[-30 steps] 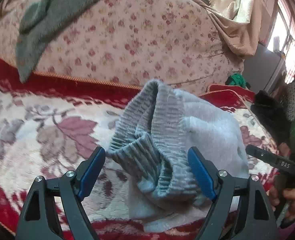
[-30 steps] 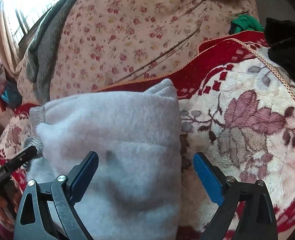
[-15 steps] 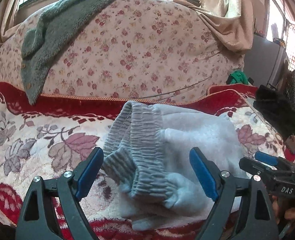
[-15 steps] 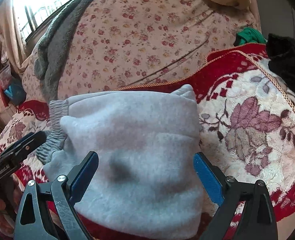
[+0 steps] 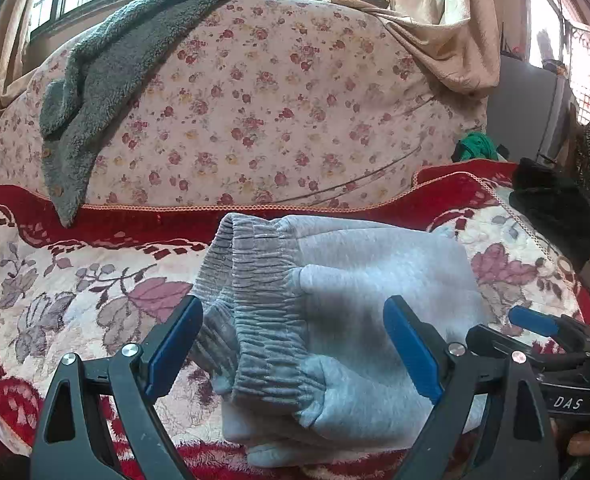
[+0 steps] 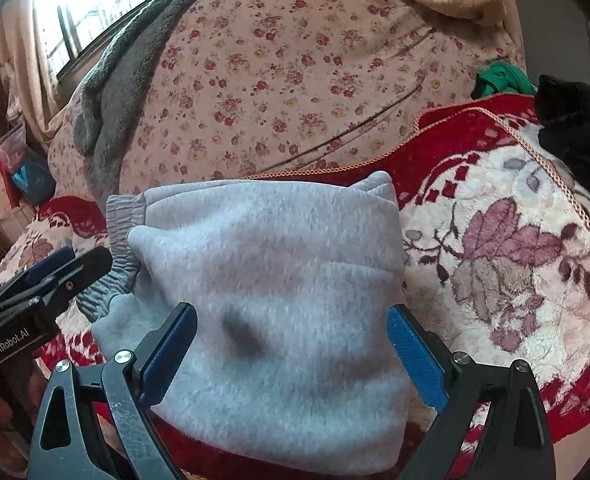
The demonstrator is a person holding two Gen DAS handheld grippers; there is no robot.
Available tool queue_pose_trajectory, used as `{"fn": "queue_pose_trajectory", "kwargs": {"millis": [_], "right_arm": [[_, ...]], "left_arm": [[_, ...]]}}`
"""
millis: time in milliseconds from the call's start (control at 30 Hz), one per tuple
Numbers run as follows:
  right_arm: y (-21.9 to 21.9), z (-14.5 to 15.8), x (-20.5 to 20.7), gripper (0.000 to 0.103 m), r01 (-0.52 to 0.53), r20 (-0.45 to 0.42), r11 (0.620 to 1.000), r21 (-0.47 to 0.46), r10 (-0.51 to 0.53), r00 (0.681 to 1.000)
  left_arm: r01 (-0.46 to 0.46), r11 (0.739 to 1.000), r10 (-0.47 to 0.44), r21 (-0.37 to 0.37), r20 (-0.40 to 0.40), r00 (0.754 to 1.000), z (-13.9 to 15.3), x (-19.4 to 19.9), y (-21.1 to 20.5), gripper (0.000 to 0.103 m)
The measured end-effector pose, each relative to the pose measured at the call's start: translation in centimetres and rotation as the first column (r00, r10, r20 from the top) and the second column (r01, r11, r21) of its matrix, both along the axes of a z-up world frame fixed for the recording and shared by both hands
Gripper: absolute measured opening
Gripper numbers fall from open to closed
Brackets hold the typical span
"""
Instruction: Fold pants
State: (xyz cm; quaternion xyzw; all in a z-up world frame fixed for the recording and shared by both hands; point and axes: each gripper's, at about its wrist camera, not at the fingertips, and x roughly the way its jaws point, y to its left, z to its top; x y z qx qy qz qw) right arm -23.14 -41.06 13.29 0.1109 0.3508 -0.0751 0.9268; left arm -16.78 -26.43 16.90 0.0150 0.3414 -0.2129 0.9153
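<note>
Change: since a second ago both our grippers had backed off the pants, so the folded bundle looked smaller and sat whole in each view; the ribbed waistband, bunched up then, lay flatter.
Bed: we worked on a red floral blanket (image 5: 55,280) with a flowered quilt (image 5: 275,100) heaped behind it.
Pants: the pants (image 5: 355,300) lay as a compact grey bundle near the front edge of the blanket, waistband (image 5: 255,300) toward our left, plain fleece toward our right.
Key relation: the bundle sat straight ahead of and below both grippers, its long axis running left to right across both views; we judged neither hand clearly nearer, the left facing the waistband end, the right the fleece end.
Left gripper: our left gripper (image 5: 295,352) had its jaws spreading wider, the bundle seen between them but no pad pressing on it.
Right gripper: our right gripper (image 6: 291,356) stood spread wide, holding nothing.
Progress: we judged the fold all but finished.
</note>
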Motion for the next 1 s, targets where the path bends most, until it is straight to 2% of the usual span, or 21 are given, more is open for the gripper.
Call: {"fn": "queue_pose_trajectory", "kwargs": {"millis": [333, 1000], "right_arm": [[-0.3, -0.2, -0.3, 0.098, 0.004, -0.003, 1.0, 0.007, -0.004, 1.0], [-0.8, 0.2, 0.7, 0.1, 0.002, -0.016, 1.0, 0.022, -0.002, 1.0]], "left_arm": [[0.018, 0.999, -0.019, 0.042, 0.01, 1.0, -0.2, -0.4, -1.7, 0.091], [0.01, 0.999, -0.011, 0.049, 0.025, 1.0, 0.1, 0.3, -2.7, 0.091]]}}
